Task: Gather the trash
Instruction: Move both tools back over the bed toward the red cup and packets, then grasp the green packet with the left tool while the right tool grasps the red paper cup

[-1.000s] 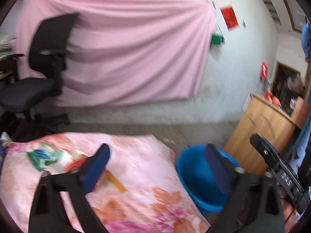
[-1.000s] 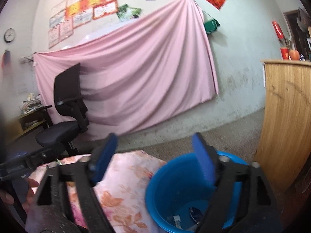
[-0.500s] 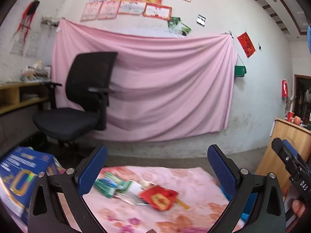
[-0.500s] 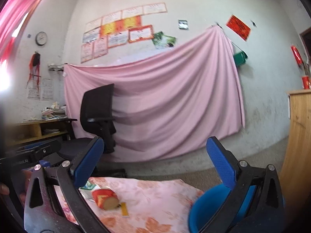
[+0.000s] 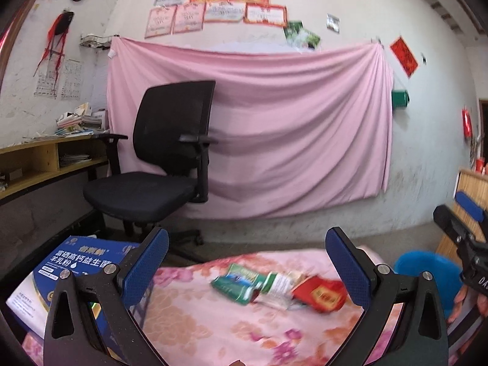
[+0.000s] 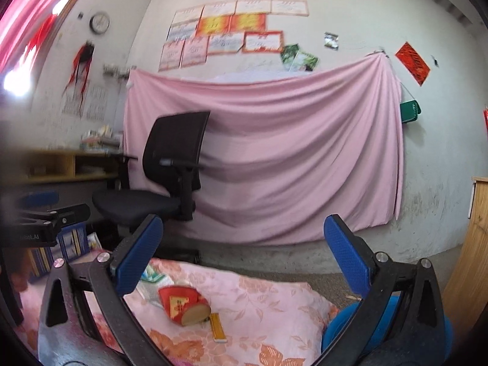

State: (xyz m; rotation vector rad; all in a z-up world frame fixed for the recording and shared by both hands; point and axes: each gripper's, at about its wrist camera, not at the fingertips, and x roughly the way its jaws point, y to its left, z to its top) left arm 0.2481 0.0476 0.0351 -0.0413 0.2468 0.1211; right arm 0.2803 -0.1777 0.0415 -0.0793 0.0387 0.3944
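Left gripper [image 5: 247,262] spread wide, empty; right gripper [image 6: 244,251] likewise; red packet [image 6: 183,305] on floral cloth [image 6: 259,305]; blue bin [image 5: 427,268] beside.

Wrappers [image 5: 276,286] lie on the cloth [image 5: 213,329], bucket [image 5: 427,270] to its right.

One red packet [image 5: 320,293], two green wrappers [image 5: 235,283], one yellow strip [image 6: 218,328], one blue bucket [image 5: 427,270], one blue box [image 5: 73,271], one chair [image 5: 164,158].
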